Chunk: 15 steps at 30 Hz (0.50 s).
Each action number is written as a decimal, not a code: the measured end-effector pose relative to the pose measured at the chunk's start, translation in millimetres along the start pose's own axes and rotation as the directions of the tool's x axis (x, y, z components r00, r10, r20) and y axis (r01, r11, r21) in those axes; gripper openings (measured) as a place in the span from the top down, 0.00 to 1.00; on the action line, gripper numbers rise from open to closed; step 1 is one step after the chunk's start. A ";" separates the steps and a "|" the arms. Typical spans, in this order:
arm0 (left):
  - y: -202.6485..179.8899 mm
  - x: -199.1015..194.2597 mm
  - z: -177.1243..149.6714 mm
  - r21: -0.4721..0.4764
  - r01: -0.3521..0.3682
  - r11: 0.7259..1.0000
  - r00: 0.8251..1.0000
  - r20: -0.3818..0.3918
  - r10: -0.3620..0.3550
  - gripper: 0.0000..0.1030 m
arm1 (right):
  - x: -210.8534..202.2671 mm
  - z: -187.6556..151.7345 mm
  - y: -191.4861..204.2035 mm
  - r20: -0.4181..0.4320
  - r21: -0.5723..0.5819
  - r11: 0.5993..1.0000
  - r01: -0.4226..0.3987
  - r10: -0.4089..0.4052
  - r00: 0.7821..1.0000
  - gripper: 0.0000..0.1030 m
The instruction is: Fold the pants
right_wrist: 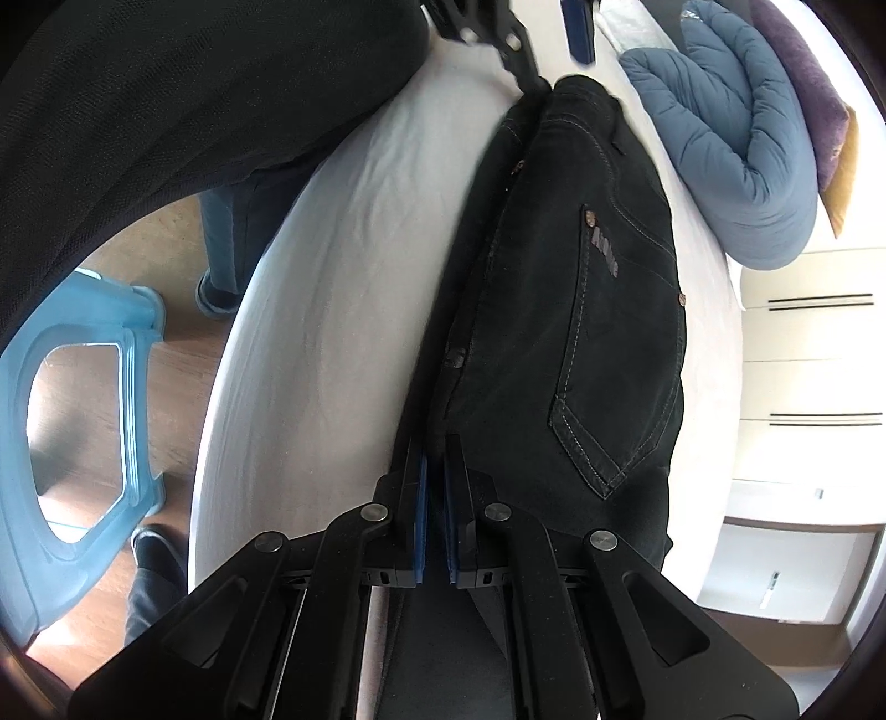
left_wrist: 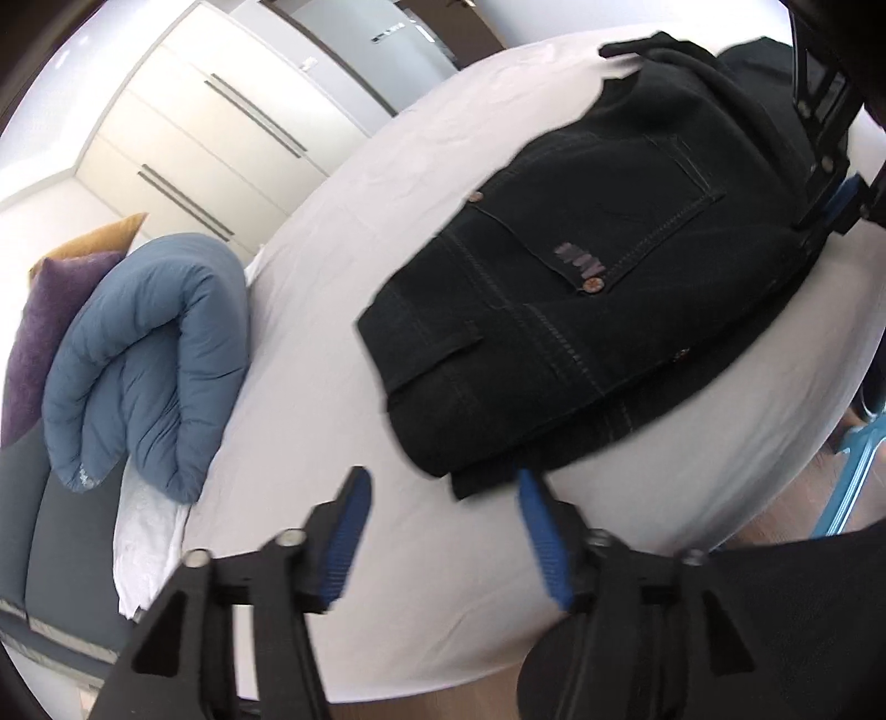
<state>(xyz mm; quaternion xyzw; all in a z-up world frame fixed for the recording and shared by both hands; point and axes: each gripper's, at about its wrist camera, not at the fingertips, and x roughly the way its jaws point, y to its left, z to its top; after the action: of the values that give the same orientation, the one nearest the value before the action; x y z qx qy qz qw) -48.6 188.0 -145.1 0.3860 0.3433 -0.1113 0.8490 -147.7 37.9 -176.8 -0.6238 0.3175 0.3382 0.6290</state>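
Black jeans (left_wrist: 581, 299) lie folded into a thick stack on the white bed sheet (left_wrist: 354, 266), back pocket up. My left gripper (left_wrist: 443, 487) is open with blue pads, just off the stack's near edge, one pad touching the fabric. In the right wrist view the same jeans (right_wrist: 576, 310) stretch ahead. My right gripper (right_wrist: 436, 459) is shut on the folded edge of the jeans, the fabric pinched between its blue pads. The right gripper also shows in the left wrist view (left_wrist: 836, 199) at the stack's far side. The left gripper shows at the top of the right wrist view (right_wrist: 548, 44).
A rolled blue duvet (left_wrist: 149, 360) and purple and mustard pillows (left_wrist: 50, 321) lie at the head of the bed. White wardrobes (left_wrist: 221, 127) stand behind. A light blue plastic stool (right_wrist: 72, 421) stands on the wood floor beside the bed, near the person's legs (right_wrist: 221, 249).
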 end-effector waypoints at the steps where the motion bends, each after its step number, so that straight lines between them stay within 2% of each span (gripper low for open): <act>1: 5.3 -5.3 0.1 -0.013 -0.005 1.000 1.000 0.000 0.005 0.37 | -0.3 -0.6 0.6 0.003 0.001 1.000 0.006 -0.006 1.000 0.96; 4: 24.9 -15.8 15.0 -0.099 0.005 0.995 1.000 0.013 -0.004 0.37 | -1.3 -1.1 2.7 0.003 -0.010 1.000 0.026 -0.026 1.000 0.96; 8: 35.6 -6.1 55.1 -0.233 0.115 0.966 0.993 0.043 -0.108 0.38 | -1.4 -0.5 4.6 -0.001 -0.018 0.999 0.043 -0.043 0.999 0.95; 11: 25.6 7.9 85.5 -0.272 0.197 0.942 0.980 0.076 -0.183 0.52 | -0.5 -0.2 5.6 -0.009 -0.013 0.999 0.050 -0.050 0.999 0.95; 13: 16.4 19.0 98.3 -0.282 0.241 0.929 0.971 0.075 -0.229 0.52 | 0.4 1.1 5.5 -0.016 -0.005 0.999 0.049 -0.049 0.999 0.95; 15: 2.2 34.8 103.4 -0.269 0.259 0.928 0.965 0.038 -0.259 0.52 | 1.6 1.3 4.9 -0.018 0.005 0.999 0.046 -0.046 0.999 0.95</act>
<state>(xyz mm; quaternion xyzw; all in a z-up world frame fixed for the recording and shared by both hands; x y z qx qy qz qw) 29.5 116.6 -118.9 0.2173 0.4026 -0.1746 0.8719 -150.8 39.2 -180.9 -0.6322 0.3096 0.3172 0.6355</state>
